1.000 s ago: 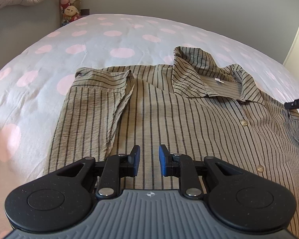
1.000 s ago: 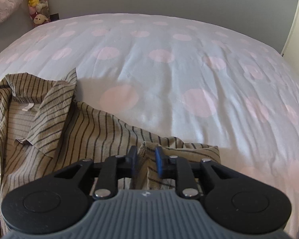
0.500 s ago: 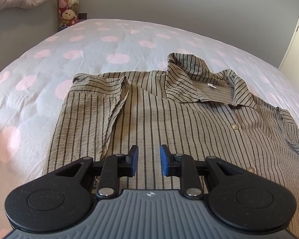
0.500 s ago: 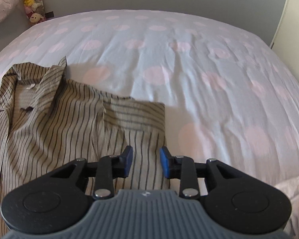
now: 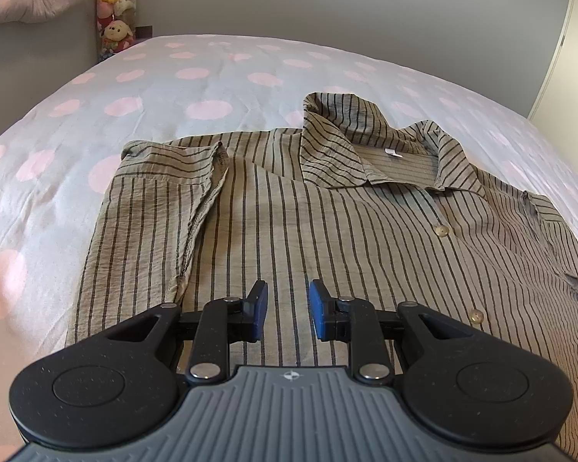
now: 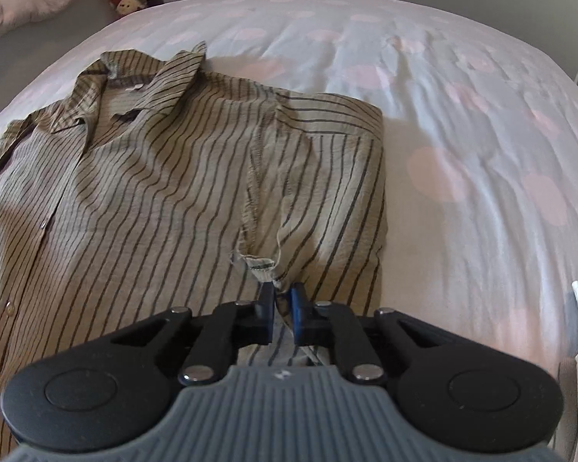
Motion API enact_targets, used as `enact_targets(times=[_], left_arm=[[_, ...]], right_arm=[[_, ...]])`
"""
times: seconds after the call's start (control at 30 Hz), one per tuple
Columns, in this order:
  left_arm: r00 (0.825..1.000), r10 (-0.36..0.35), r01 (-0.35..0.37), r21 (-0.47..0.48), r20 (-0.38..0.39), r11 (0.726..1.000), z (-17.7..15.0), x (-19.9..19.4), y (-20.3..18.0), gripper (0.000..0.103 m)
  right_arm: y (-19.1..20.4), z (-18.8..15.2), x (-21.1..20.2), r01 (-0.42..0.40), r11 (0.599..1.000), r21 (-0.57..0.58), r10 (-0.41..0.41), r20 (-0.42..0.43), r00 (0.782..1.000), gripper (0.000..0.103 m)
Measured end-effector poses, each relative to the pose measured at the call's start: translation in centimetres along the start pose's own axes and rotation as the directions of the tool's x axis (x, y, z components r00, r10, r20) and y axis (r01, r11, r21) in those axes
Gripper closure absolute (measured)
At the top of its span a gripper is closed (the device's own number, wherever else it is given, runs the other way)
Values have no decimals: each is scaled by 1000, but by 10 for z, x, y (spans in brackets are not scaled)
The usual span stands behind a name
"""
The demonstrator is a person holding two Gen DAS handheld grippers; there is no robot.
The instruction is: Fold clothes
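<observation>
Right gripper (image 6: 282, 292) is closing on the shirt (image 6: 154, 177) cuff, having left the bedsheet (image 6: 462, 115); its body is hiding the hem. Left gripper (image 5: 285, 300) is hovering narrowly parted, empty.

Soft daylight, mild shadows, fisheye warp at edges, right view blurry

My striped shirt (image 5: 327, 238) lies flat and face up on the spotted bed, collar spread open at the far end, buttons down the front. Both short sleeves are folded in over the body, the right one's hem puckered.
</observation>
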State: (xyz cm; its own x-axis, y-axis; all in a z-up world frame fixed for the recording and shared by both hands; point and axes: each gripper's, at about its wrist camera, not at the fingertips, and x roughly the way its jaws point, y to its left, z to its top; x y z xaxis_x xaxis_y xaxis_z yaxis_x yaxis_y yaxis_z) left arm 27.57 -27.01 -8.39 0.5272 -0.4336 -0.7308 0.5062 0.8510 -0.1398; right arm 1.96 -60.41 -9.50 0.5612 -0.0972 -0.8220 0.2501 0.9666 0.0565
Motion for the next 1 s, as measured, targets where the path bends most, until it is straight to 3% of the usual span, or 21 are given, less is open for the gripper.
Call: enact_targets(times=[0.13,0.2,0.47,0.67,0.73,0.8,0.93,1.0], left_arm=[[1000,-5,5,-2,-5,1000,-1,2,0,82],[1000,-7,7,2,-4,1000,-1,0,0,82],[1000,5,-4,-41,5,999,1,-5,9,80],[999,26,-27,-34,-21,999,-1,-1,11,80],[999,35,-36,-38,-26,999,-1,0,13,80],[999,43,-44,-43,-30,998,-2,1,16,80],[998,59,-61,-47,-33,997,-2,4,18,80],[997,64,-66,-42,-30,997,-2,6,18,80]], right_arm=[[8,-11,7,-10,1000,12,10,-34,999,82],[9,-18,13,-11,999,35,13,-53,998,71],[14,-3,-13,-28,999,37,29,-13,999,59],[6,42,-8,62,998,33,-64,62,996,63],[3,59,5,112,994,15,-112,68,991,69],[-3,75,18,157,988,3,-157,76,985,81],[-27,103,44,199,979,50,-203,90,975,82],[-43,115,55,196,975,107,-206,98,974,77]])
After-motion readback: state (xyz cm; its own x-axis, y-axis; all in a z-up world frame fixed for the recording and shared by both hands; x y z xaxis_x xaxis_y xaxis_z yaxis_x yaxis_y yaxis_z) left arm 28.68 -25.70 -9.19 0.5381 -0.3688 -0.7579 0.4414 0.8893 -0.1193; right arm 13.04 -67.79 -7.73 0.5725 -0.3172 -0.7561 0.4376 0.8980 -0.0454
